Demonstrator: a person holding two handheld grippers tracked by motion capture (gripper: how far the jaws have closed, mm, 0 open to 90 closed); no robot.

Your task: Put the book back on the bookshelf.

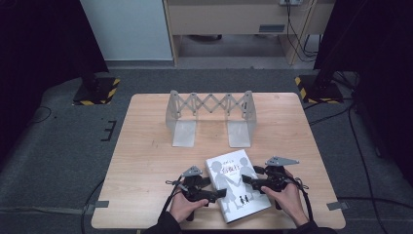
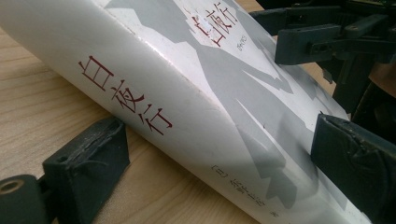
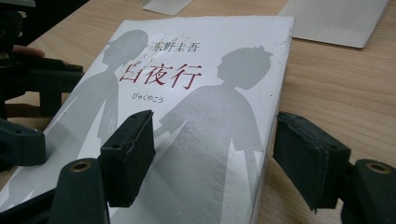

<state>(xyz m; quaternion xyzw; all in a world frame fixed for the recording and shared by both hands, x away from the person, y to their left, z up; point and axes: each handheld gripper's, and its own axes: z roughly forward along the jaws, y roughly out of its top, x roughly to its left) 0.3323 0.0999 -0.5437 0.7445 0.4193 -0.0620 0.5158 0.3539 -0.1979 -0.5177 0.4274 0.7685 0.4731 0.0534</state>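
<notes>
Figure: white book (image 1: 237, 185) on the wooden table (image 1: 146, 165), lying flat near the front edge, right of centre, its spine toward my left gripper (image 1: 214, 194) and its fore-edge toward my right gripper (image 1: 249, 181).

Containers: the one holder on the table is a grey metal bookend rack (image 1: 210, 117) with a scissor-lattice back, standing toward the far edge at the middle. Its two flat base plates are bare, and the book lies well apart from it.

Book: the cover is white with two large grey silhouettes of figures joined hand to hand; a title in dark red characters (image 3: 161, 74) sits between their heads, with a line of small grey characters above it. The same red characters run along the rounded white spine (image 2: 123, 95). In the high view, small dark figures show low on the cover.

Grippers: my left jaws stand open, one pad on the table beside the spine, the other over the cover; whether either pad touches the book cannot be told. My right jaws stand open, straddling the fore-edge, one pad above the cover and one beyond the book's edge over the table, neither pressing.

Hidden or unclear: the book's near corners are cut off in both gripper views, and the smallest print on the spine is unreadable.
</notes>
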